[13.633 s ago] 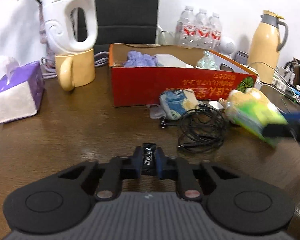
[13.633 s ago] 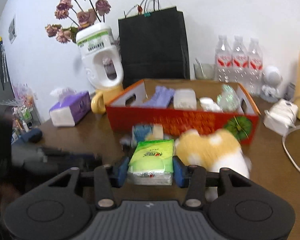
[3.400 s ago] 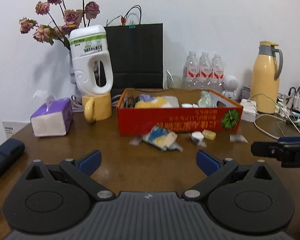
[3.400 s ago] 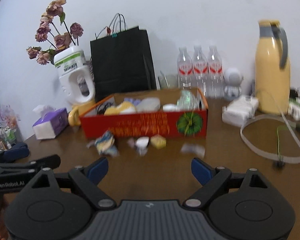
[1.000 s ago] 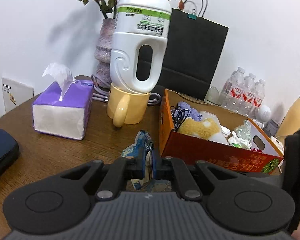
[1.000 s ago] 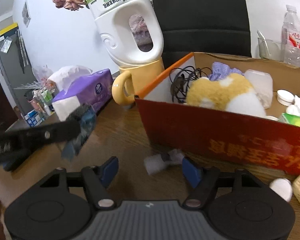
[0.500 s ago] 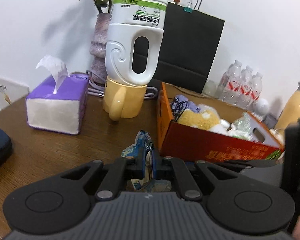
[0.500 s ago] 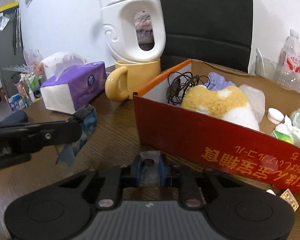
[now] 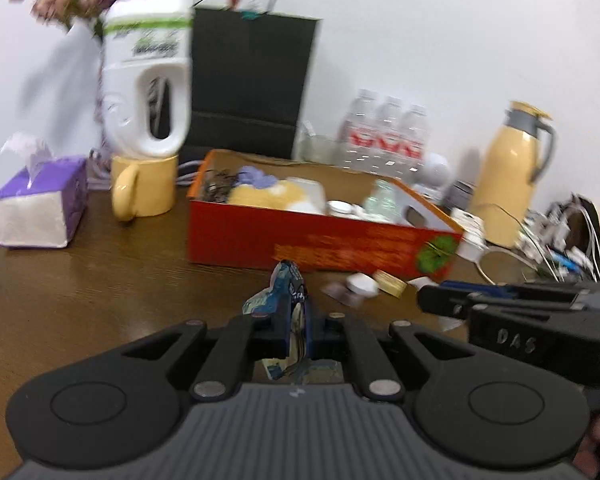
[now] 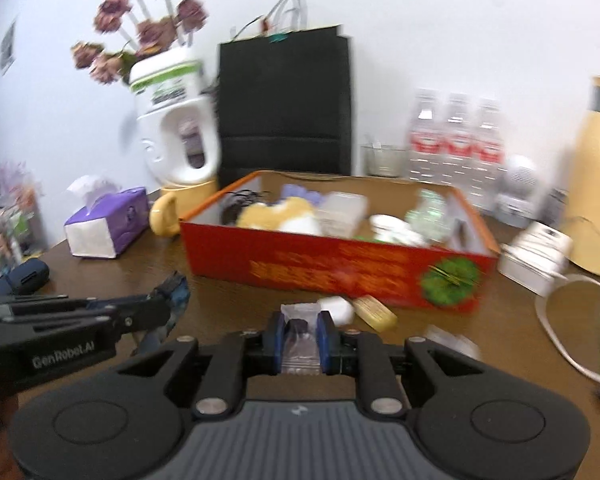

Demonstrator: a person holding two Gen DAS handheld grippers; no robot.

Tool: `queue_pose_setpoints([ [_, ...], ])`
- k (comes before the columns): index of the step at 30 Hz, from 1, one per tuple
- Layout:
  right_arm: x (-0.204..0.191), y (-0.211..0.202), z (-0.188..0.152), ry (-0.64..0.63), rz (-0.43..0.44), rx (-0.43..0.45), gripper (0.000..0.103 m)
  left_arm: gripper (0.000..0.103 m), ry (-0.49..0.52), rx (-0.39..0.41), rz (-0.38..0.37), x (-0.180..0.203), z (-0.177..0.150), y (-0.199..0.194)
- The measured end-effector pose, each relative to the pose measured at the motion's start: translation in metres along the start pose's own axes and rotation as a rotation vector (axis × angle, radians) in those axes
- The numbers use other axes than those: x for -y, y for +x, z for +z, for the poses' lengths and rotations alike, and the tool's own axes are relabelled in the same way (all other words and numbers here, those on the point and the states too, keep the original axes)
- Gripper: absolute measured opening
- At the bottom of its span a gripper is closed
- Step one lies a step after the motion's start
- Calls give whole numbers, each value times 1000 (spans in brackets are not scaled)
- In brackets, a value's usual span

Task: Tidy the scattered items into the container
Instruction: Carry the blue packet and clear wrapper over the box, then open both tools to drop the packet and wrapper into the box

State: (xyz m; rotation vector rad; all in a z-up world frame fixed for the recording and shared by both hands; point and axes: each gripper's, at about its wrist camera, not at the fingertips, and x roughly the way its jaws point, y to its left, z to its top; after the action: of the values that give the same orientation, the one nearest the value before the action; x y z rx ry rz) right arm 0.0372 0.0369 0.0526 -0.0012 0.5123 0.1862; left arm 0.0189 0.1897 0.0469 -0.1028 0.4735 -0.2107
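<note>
- Two wrappers are held above the bench (image 9: pixel 80 300), in front of the red box (image 10: pixel 332 264).
- Left gripper (image 9: pixel 296 330) fingers clamp the blue wrapper (image 9: pixel 288 292).
- Right gripper (image 10: pixel 299 344) fingers pinch the clear packet (image 10: pixel 299 338).
- Small bits (image 10: pixel 374 310) lie beside the box.

Plain white wall (image 9: pixel 420 40) behind a dark brown wood-grain table (image 9: pixel 80 300). Black paper bag (image 10: pixel 284 104) stands against the wall. Even, soft light.

I'm working in a lived-in home room.
A wooden counter (image 9: pixel 80 288) holds a tissue box (image 9: pixel 40 208), flowers (image 10: pixel 140 28), a thermos (image 9: pixel 508 172) and water bottles (image 9: pixel 384 136).
</note>
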Motion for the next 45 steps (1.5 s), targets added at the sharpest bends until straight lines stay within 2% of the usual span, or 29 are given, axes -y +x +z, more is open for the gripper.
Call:
queue_pose_setpoints([
  [4,5,-39,-27,9,-20,41,16,7,46,17,1,26,-18,-25],
  [8,0,-74,-46,30,10,73,16,7,81,16,-1,39,-29,-48],
  [12,-10,-97,-54,-14,43,109,16,7,83,18,17,44,-36,-70],
  [18,-9,-99,-52,9,72,119,16,7,100,23,44,46,-33,-71],
  [25,7,-80,-41,39,62,112,16,7,101,41,11,44,-10,-51],
  [30,27,-49,-2,46,74,131,16,7,78,79,-48,39,38,-14],
  [33,46,-27,30,83,90,159,16,7,70,97,-51,36,68,15],
  [37,68,13,75,116,88,174,16,7,35,72,-64,27,109,66],
  [40,80,51,108,115,121,133,16,7,26,-11,-82,22,138,114],
  [42,91,84,131,129,156,64,16,7,-4,-70,-82,15,155,148],
  [44,106,121,149,175,182,-38,16,7,-62,-187,-128,3,170,188],
  [45,111,139,157,192,180,-87,16,7,-131,-254,-156,-5,174,207],
])
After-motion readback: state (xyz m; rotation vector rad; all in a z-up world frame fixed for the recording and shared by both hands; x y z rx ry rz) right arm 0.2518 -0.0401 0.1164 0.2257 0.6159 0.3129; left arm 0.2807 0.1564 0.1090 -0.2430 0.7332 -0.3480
